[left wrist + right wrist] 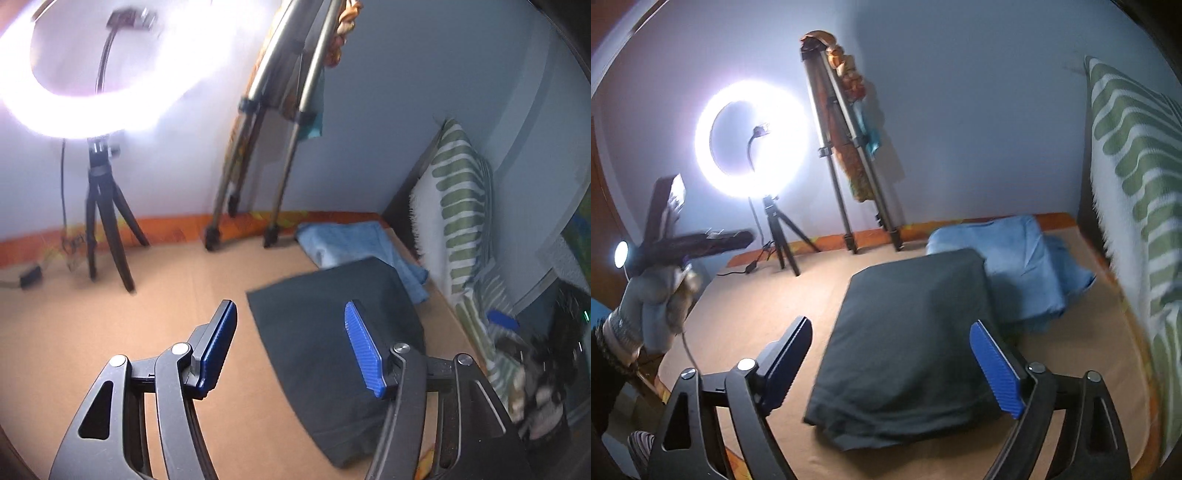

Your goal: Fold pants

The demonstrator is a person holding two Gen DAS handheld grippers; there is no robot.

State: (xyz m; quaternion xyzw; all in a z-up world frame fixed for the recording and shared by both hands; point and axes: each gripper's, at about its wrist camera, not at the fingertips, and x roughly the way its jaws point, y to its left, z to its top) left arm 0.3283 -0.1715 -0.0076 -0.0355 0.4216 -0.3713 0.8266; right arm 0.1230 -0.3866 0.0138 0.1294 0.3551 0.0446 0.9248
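Note:
Dark folded pants (325, 332) lie flat on the brown surface; in the right wrist view the dark pants (908, 339) form a neat rectangle. My left gripper (291, 314) is open and empty, raised above the pants' left part. My right gripper (890, 332) is open and empty, above the pants' near half. The left gripper's body (690, 243) also shows at the left of the right wrist view, held by a gloved hand.
Folded light blue cloth (354, 247) (1015, 266) lies behind the pants. A green-striped pillow (461, 210) (1137, 177) stands at the right. A lit ring light on a small tripod (753, 144) and a tall tripod (849, 158) stand at the back edge.

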